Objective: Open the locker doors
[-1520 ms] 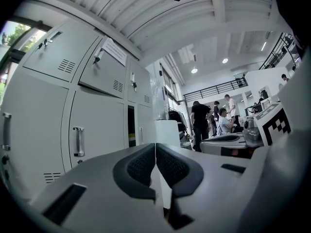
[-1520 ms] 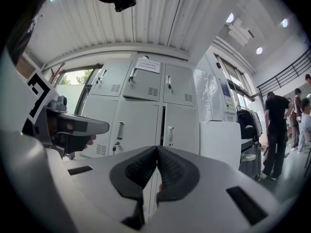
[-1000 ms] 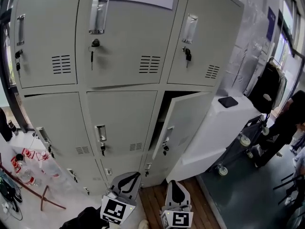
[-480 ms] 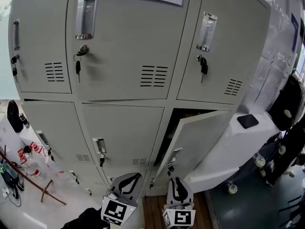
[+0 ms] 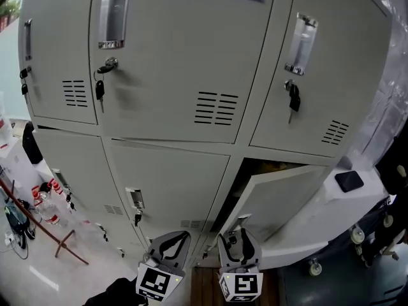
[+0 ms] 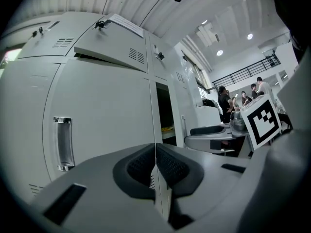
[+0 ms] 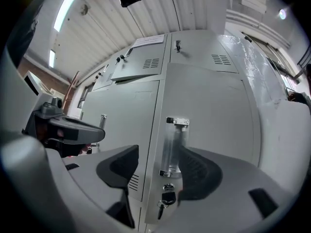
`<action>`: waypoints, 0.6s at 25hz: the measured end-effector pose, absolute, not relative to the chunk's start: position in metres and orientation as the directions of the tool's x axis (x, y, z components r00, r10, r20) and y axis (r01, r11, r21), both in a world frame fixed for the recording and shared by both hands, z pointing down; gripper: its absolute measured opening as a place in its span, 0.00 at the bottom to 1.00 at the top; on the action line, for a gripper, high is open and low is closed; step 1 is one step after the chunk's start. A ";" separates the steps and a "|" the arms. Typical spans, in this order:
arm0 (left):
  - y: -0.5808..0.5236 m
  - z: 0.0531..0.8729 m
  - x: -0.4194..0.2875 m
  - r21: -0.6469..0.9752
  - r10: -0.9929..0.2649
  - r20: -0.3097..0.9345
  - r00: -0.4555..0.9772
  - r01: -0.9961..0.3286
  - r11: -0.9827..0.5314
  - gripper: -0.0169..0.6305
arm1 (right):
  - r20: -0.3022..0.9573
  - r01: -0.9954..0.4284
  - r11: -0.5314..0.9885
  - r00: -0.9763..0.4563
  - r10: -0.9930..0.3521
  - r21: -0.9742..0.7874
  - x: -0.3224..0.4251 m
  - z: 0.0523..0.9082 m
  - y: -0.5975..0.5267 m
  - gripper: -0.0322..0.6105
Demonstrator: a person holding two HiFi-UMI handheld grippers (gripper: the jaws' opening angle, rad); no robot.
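Facing the pale grey metal locker bank (image 5: 172,43), you have both claws low in front of its bottom rows. Your right claw (image 5: 237,240) is at the ajar lower right locker door (image 5: 280,199), which stands swung partway out with a dark gap (image 5: 245,171) showing above it. In the right gripper view that claw (image 7: 155,166) is spread wide, its jaws having just been opening, and the door's free edge with the chrome recessed handle (image 7: 175,147) stands between them; the pads do not press on it. A small dark key (image 7: 167,196) hangs from the lock just below the handle. Your left claw (image 5: 172,240) sits just beside the right one, before the closed lower middle door (image 5: 169,180). In the left gripper view the left claw (image 6: 155,152) is pressed together, pad against pad, with nothing pinched between. That view also shows a closed door's chrome handle (image 6: 63,142) at the left and the dark open compartment (image 6: 165,113) further right. Both upper doors in front of you are closed, each with a key (image 5: 100,89) in its lock
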State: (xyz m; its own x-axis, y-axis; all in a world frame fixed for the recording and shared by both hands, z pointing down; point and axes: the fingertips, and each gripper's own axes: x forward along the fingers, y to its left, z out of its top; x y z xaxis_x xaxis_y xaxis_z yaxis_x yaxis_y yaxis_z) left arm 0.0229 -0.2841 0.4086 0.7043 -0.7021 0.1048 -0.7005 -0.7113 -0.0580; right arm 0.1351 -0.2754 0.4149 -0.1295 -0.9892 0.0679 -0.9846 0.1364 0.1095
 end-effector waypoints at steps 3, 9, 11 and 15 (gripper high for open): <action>-0.289 0.410 0.018 -0.059 -0.723 0.107 0.683 -0.721 -0.690 0.06 | 0.079 -0.980 0.153 -0.144 -0.987 0.125 0.133 0.419 -0.287 0.46; -0.295 0.412 0.005 -0.059 -0.754 0.113 0.647 -0.753 -0.655 0.06 | 0.099 -0.978 0.136 -0.122 -0.988 0.159 0.133 0.424 -0.301 0.41; -0.296 0.412 0.002 -0.059 -0.759 0.112 0.641 -0.758 -0.649 0.06 | 0.095 -0.981 0.112 -0.098 -0.991 0.157 0.137 0.424 -0.302 0.34; -0.296 0.413 -0.002 -0.057 -0.765 0.111 0.634 -0.765 -0.642 0.06 | 0.090 -0.984 0.095 -0.082 -0.993 0.152 0.141 0.423 -0.301 0.26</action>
